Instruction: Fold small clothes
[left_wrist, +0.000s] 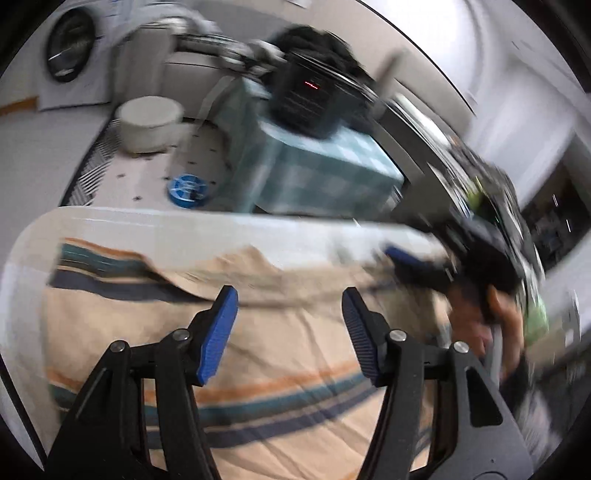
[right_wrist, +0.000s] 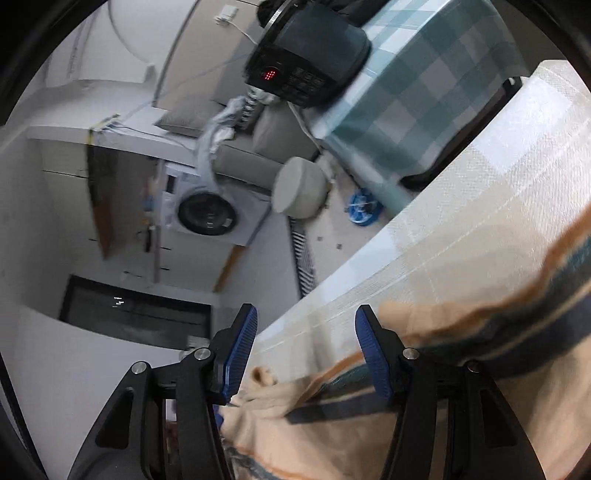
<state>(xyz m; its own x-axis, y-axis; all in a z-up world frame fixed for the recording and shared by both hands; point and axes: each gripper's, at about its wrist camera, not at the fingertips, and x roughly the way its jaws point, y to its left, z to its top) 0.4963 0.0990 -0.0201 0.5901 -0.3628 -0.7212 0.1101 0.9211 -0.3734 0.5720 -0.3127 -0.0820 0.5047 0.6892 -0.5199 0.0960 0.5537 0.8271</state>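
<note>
1. Striped garment lies flat on the desk, stripes running roughly across the left view.
2. Left hand-held gripper: jaws apart, nothing between the pads, above the cloth's middle.
3. Right hand-held gripper: jaws apart, empty, at the garment's corner by the desk edge.
4. Right looks nearer a graspable edge.

Striped peach garment — rumpled; seemingly flat
</note>
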